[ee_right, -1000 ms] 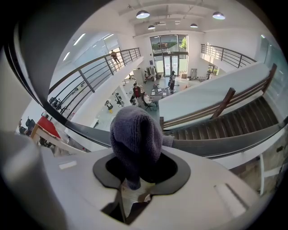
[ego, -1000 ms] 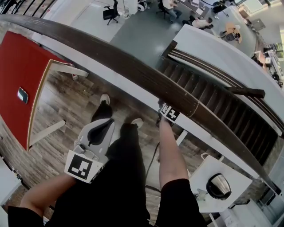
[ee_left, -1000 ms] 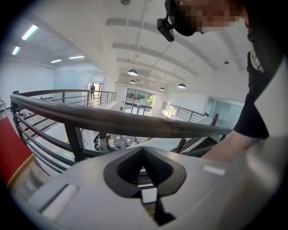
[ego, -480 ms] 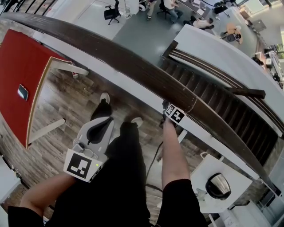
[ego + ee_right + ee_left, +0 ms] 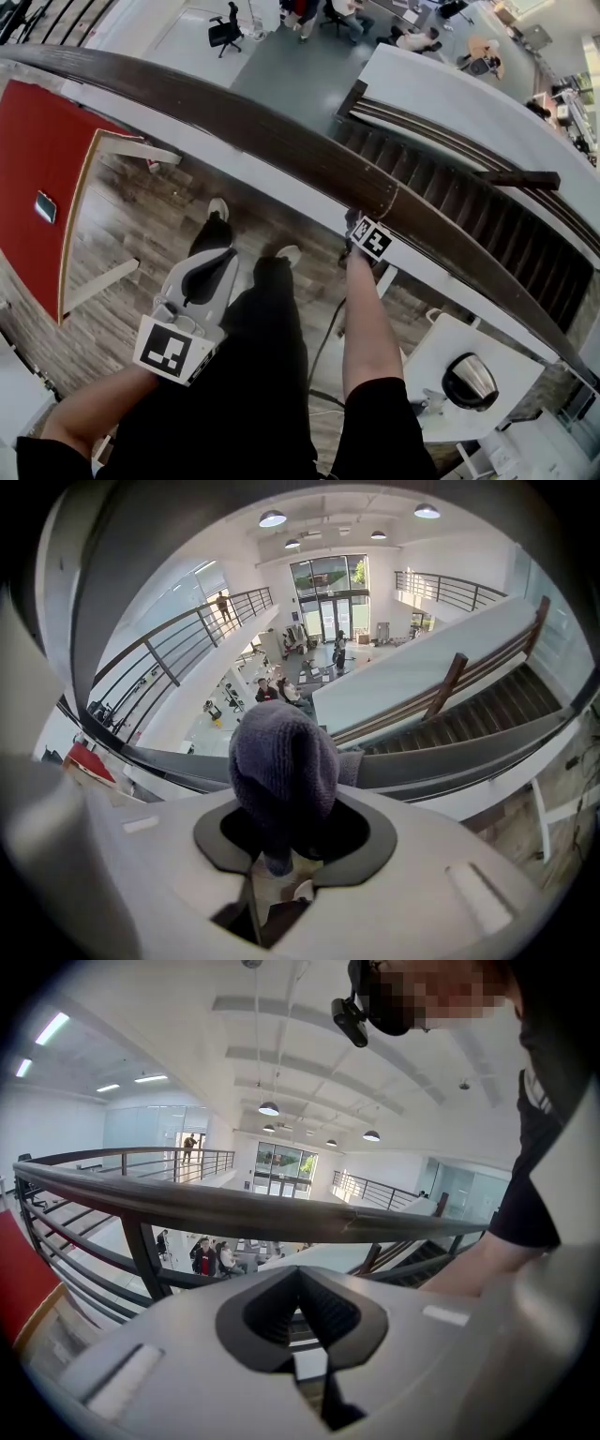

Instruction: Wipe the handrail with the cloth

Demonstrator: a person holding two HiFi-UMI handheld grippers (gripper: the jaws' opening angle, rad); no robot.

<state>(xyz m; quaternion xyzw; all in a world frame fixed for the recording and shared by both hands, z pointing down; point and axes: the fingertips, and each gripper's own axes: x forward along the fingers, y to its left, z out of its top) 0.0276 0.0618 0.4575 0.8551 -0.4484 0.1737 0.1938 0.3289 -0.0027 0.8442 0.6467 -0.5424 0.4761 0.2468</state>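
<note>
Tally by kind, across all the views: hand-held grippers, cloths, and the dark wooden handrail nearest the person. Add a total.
Grippers: 2, the left gripper and the right gripper
Cloths: 1, the grey cloth in the right gripper's jaws
Handrails: 1, the handrail
Total: 4

The cloth (image 5: pixel 284 761) is covering the right gripper's (image 5: pixel 281 857) jaw tips and part of the handrail (image 5: pixel 450 761) behind it. In the head view, the handrail is hiding that gripper past its marker cube (image 5: pixel 373 241) and is running off both edges. People (image 5: pixel 272 691) below the handrail are showing too small to tell apart.
</note>
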